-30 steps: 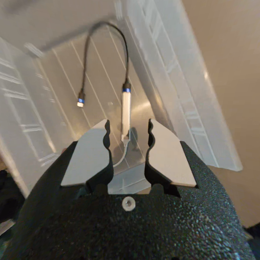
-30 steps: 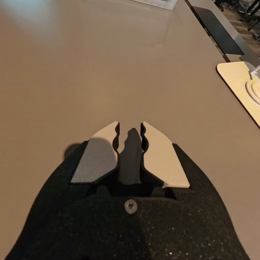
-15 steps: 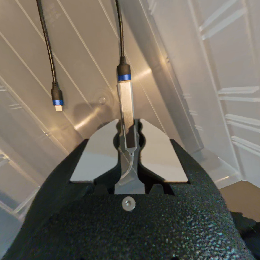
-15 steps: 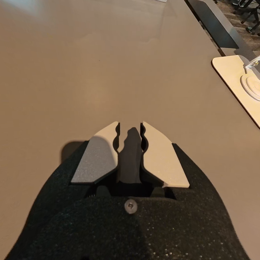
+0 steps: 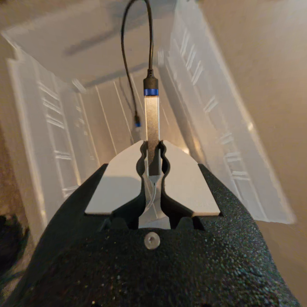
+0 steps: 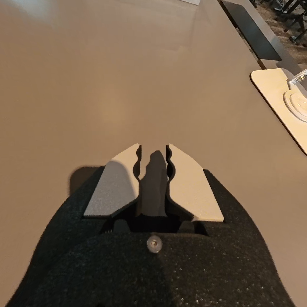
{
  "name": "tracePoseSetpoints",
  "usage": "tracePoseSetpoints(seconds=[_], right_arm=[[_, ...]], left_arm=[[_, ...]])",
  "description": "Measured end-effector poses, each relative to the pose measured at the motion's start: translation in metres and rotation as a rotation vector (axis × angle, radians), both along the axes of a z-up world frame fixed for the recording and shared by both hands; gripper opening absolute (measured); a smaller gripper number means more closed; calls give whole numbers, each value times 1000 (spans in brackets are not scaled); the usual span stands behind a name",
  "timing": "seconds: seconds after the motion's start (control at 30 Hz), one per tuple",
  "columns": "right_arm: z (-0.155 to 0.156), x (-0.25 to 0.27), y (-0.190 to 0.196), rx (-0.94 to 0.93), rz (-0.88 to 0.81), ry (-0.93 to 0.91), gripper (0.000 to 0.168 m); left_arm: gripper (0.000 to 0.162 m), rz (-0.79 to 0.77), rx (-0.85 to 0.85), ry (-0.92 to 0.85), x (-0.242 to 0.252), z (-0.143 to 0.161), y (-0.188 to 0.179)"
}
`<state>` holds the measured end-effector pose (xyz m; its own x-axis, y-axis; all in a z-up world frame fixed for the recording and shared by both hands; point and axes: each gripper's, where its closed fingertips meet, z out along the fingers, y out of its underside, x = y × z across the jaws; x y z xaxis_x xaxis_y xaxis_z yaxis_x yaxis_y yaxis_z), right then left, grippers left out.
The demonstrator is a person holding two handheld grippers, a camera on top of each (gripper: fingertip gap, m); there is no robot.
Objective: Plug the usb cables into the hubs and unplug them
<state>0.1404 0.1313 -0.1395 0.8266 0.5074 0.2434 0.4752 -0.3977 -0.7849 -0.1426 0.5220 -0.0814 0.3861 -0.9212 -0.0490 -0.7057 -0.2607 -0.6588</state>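
Lifted since a half-second back: slim silver USB hub (image 5: 152,132), now raised above the bin floor, clenched between the left gripper (image 5: 153,142) fingers near its tail end. Black USB cable (image 5: 150,41) plugged into its far end, looping over and down, free blue-ringed plug (image 5: 137,120) dangling low inside the clear plastic bin (image 5: 216,116). Nothing else visible in the bin. Risk: swinging cable snagging the bin wall, or twisting the narrow hub askew in the grip. Right gripper (image 6: 153,146) slightly parted, empty, low over the bare tan table (image 6: 116,66).
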Motion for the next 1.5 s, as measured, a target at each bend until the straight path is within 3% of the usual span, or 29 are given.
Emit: tracePoseSetpoints(seconds=[0.13, 0.27, 0.37, 0.43, 0.5, 0.67, 0.9, 1.07, 1.33, 1.43, 1.5], right_arm=[[3, 1, 2, 16, -11, 3, 28], [15, -2, 11, 76, -43, 58, 28], [39, -9, 26, 181, -81, 162, 29], [62, -14, 41, 261, -109, 256, 31], [84, -17, 56, 339, -137, 341, 33], [110, -3, 72, 480, -237, 406, 38], [118, 36, 44, 554, -318, 566, 39], [125, 42, 39, 544, -291, 681, 39], [117, 36, 41, 491, -265, 663, 36], [113, 35, 42, 470, -263, 656, 28], [108, 33, 43, 448, -253, 641, 13]], left_arm=[[15, -24, 160, -287, 14, 81, -15], [15, -119, 314, -473, 43, 152, -60], [15, -200, 369, -604, 82, 185, -102], [15, -258, 362, -680, 118, 189, -133], [15, -305, 371, -752, 158, 181, -164], [15, -371, 309, -836, 249, 117, -241], [15, -492, 363, -733, 293, 56, -310], [15, -582, 434, -621, 302, 27, -332], [15, -649, 597, -534, 303, 20, -339], [15, -672, 614, -522, 305, 17, -342], [15, -679, 607, -523, 306, 16, -344]])
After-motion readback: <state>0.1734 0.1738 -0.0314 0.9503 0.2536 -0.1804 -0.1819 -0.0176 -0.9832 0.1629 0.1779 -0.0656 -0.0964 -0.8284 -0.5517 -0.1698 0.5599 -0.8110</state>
